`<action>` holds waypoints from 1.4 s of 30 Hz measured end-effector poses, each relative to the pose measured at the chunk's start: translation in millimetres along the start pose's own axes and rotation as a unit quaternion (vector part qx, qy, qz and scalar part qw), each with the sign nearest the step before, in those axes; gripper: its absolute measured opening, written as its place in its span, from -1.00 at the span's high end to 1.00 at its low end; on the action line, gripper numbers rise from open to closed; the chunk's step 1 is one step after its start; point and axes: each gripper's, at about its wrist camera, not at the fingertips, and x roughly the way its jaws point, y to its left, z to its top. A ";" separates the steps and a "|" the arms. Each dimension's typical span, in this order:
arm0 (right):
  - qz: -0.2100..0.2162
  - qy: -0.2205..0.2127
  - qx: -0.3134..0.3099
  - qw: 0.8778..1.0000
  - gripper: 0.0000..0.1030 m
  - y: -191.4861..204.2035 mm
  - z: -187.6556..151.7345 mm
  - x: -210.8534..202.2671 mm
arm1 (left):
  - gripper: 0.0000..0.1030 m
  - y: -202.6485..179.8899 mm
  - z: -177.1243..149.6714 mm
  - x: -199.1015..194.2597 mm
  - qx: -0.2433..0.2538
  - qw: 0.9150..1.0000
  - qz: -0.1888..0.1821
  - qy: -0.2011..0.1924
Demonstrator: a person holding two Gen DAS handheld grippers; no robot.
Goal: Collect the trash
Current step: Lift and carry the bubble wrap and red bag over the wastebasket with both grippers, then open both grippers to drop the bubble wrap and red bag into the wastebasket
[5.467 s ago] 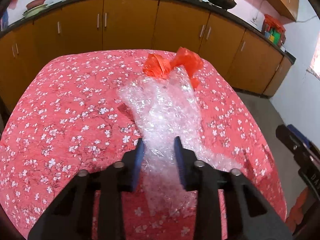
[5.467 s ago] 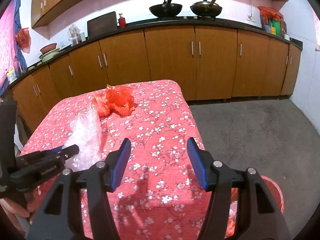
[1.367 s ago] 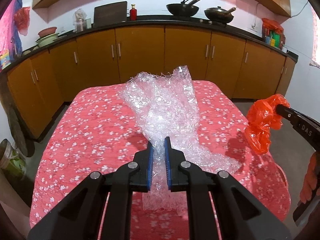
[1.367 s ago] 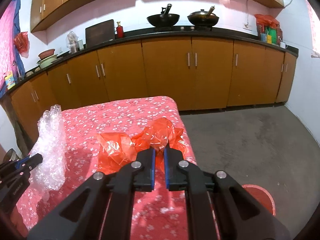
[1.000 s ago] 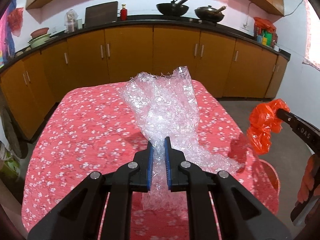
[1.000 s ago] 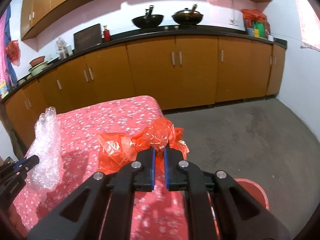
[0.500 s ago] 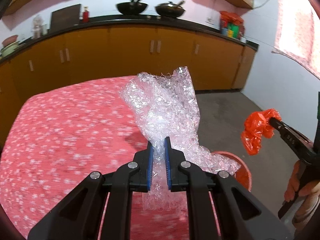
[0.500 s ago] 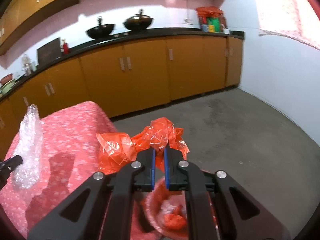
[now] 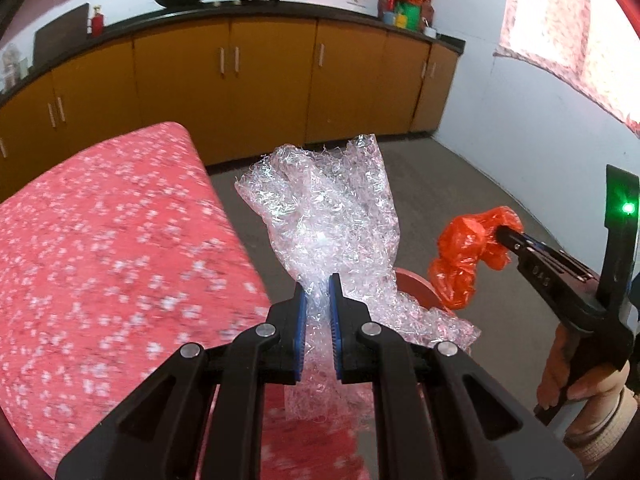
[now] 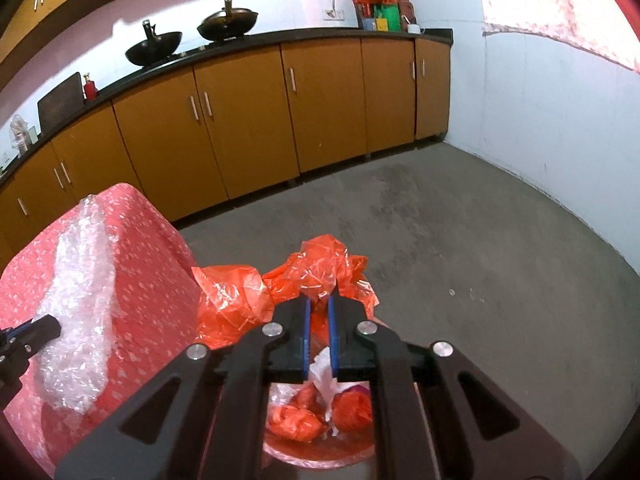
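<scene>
With both pieces already off the table [image 9: 100, 240], my left hand-held gripper [image 9: 318, 304] was clamped on the bubble wrap [image 9: 328, 216] mid-frame, right hand-held gripper [image 10: 318, 314] clamped on the orange bag [image 10: 280, 284] over the bin [image 10: 316, 454] at bottom center. Only dropping them was left, I figured.

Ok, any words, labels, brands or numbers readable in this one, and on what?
Nothing reads for certain.
White marking on the side of the right gripper: too blurred to read.
Packets on the counter: too small to read.
</scene>
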 end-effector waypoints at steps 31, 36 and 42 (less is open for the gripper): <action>-0.014 0.073 0.041 0.996 0.77 -61.7 -39.9 66.8 | 0.79 -64.2 -16.9 95.1 0.034 0.993 -0.013 0.109; 0.007 0.078 0.053 0.995 0.68 -63.0 -41.8 72.7 | 0.67 -68.4 -17.7 97.9 0.033 0.993 -0.016 0.111; 0.015 0.079 0.051 0.995 0.56 -57.6 -44.0 71.2 | 0.52 -62.6 -15.0 100.1 0.017 0.994 -0.016 0.106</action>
